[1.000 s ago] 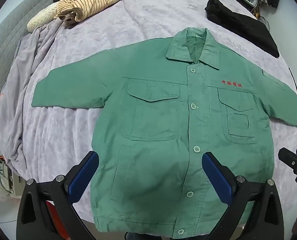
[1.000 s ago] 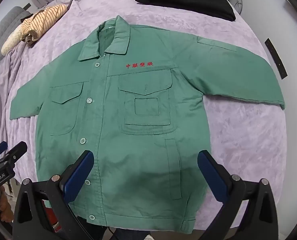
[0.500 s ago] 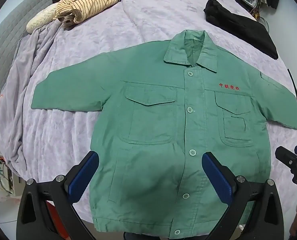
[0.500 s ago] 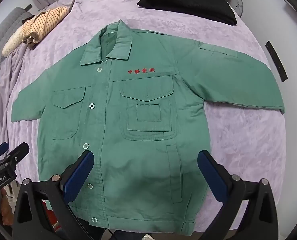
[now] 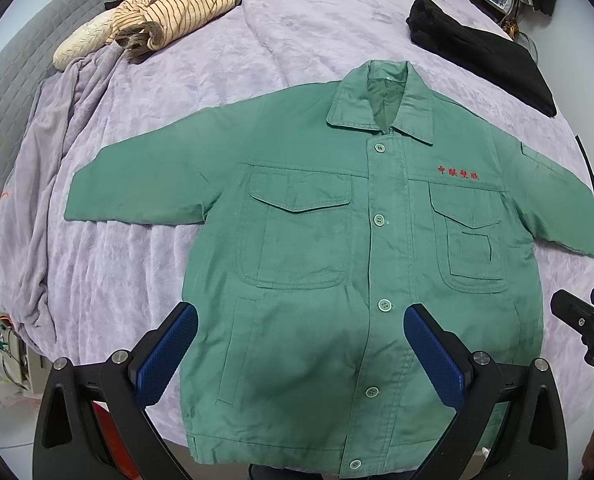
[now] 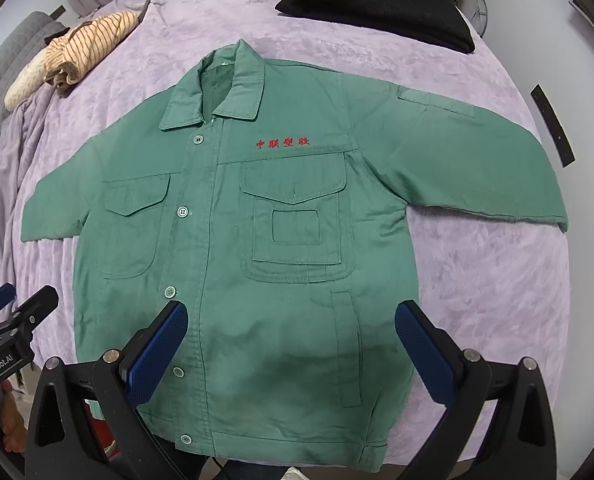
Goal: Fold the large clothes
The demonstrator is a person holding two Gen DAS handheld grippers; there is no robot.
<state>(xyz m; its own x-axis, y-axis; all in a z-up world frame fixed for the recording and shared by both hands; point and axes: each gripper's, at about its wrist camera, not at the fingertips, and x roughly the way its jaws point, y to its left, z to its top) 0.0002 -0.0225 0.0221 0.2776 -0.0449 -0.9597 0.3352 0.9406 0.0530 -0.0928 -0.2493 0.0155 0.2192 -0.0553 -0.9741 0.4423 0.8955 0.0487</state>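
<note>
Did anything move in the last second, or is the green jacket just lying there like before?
Only the cameras moved. In both wrist views the green jacket sits a little lower and nearer than before, so both grippers have eased forward over it. Nothing was grabbed or let go: the left gripper and right gripper stay open above the jacket. It still lies flat and buttoned on the purple blanket.

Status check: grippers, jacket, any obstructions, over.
Left gripper and right gripper open, holding nothing. Green buttoned work jacket flat, sleeves spread, unfolded. Black folded garment and striped beige top lie apart.
</note>
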